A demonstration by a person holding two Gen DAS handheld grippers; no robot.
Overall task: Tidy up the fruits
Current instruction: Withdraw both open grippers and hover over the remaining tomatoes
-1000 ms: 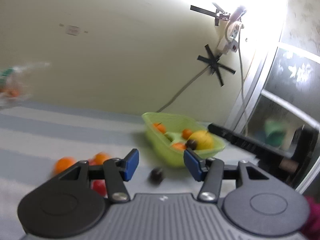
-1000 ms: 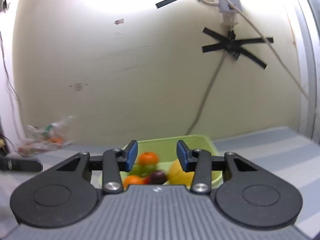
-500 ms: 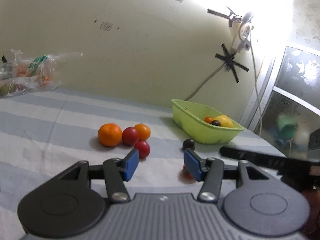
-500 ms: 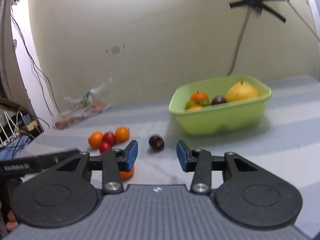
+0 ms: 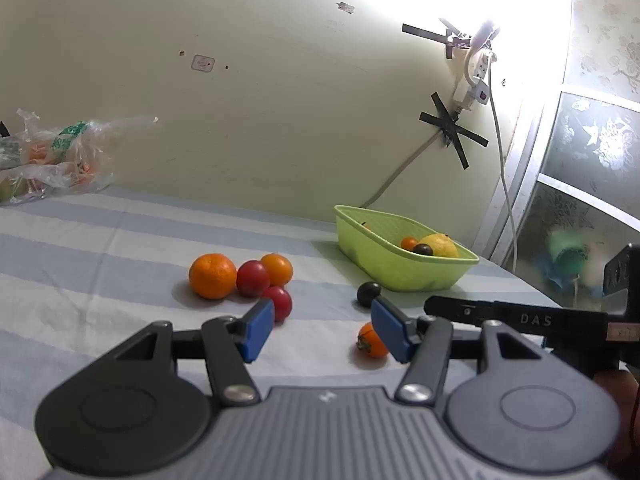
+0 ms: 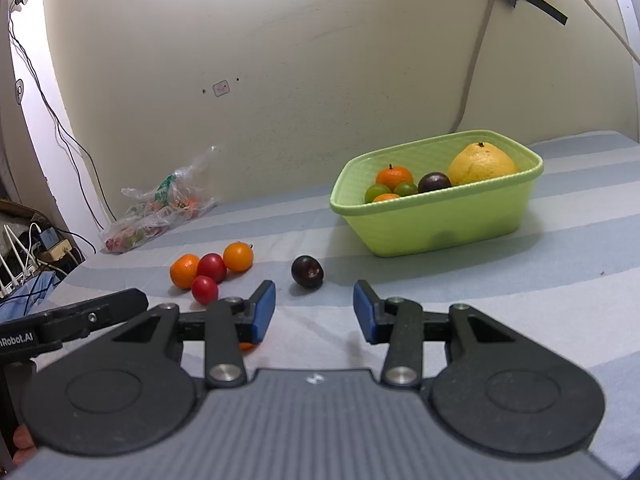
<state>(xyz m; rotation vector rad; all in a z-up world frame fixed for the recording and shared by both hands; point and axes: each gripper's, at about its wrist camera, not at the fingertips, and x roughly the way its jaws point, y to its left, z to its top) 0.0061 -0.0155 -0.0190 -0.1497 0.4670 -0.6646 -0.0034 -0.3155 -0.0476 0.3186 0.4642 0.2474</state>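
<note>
While a blue-and-white striped cloth (image 6: 540, 280) covers the bench against a cream wall (image 6: 320, 60), a green basket (image 6: 440, 220) near the far edge holds a yellow fruit (image 6: 482, 164), a tangerine, grapes and a plum. On the cloth, clustered oranges and red fruits (image 6: 208, 270) lie left of a dark plum (image 6: 307, 272). My left gripper (image 5: 322, 330) and right gripper (image 6: 314, 312) hover, both released and empty.
</note>
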